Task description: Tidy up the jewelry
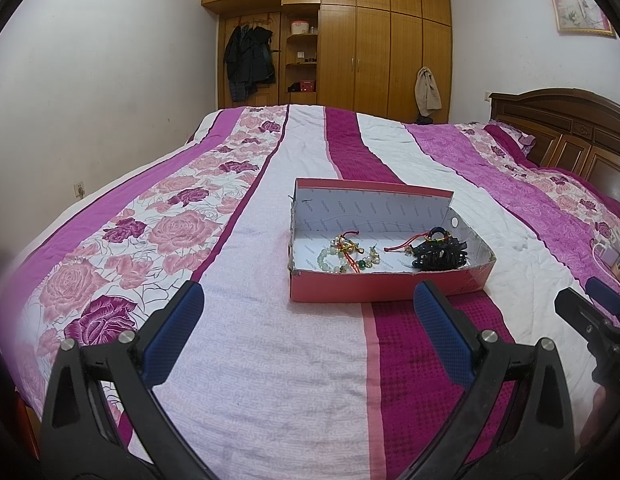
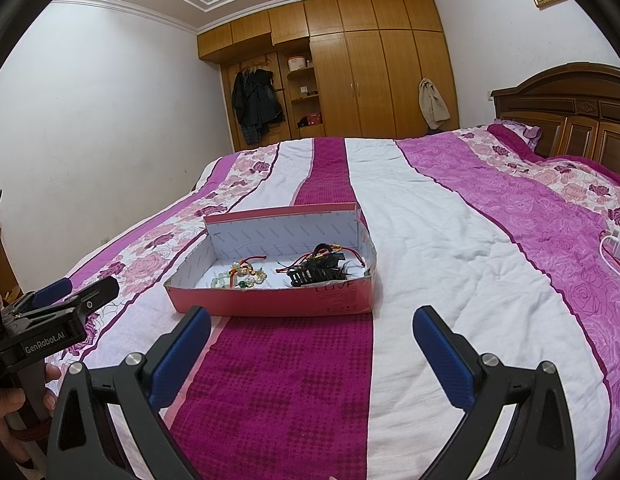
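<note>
Shallow pink cardboard box [image 1: 374,286], white-lined, far flap upright: resting on bed with purple, white and rose-patterned quilt [image 1: 246,360]. Contents: pale green and white bead bracelets with red cord [image 1: 344,256], left half; black plastic claw hair clip [image 1: 440,254] with red-and-gold cords, right half. Left tongs [image 1: 308,320]: spread apart, empty, near box. Right tongs [image 2: 310,344]: spread apart, empty, near box.

An open box [image 1: 374,288] sits on a bed [image 1: 270,360], near its middle. In the box, a bead bracelet [image 1: 342,258] lies at the left and a hair claw clip [image 1: 440,256] at the right. Behind the bed stands a wardrobe [image 1: 374,52]. The headboard [image 1: 558,128] is at the right. Both hand-held grippers, left [image 1: 310,332] and right [image 2: 312,354], hover before the box, jaws apart.
</note>
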A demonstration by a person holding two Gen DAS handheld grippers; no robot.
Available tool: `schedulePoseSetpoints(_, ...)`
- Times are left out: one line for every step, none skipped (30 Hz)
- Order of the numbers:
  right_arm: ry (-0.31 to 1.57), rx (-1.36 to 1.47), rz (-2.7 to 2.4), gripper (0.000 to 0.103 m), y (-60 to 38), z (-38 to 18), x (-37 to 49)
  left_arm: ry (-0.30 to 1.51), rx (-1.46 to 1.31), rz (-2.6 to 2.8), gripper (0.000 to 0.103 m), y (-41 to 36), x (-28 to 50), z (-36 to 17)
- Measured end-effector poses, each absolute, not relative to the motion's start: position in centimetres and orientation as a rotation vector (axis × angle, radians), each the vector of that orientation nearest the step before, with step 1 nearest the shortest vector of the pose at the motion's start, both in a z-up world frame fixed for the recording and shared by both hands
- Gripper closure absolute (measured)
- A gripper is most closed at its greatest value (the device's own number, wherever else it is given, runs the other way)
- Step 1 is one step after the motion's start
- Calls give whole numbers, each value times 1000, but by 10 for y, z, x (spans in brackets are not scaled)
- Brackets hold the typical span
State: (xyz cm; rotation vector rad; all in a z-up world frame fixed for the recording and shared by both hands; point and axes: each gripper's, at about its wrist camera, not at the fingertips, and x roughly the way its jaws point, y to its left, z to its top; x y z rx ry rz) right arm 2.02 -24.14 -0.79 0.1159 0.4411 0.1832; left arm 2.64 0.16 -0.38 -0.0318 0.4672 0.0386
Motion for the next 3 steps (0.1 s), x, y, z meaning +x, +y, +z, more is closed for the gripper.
schedulePoseSetpoints(441,114,183,0,-241,-8,20,467,-32,38,5,2,26,-4)
schedulePoseSetpoints(441,114,183,0,-241,-8,20,468,-32,38,5,1,26,-4)
schedulePoseSetpoints(441,115,183,0,-241,-8,20,468,-32,38,5,1,26,-4)
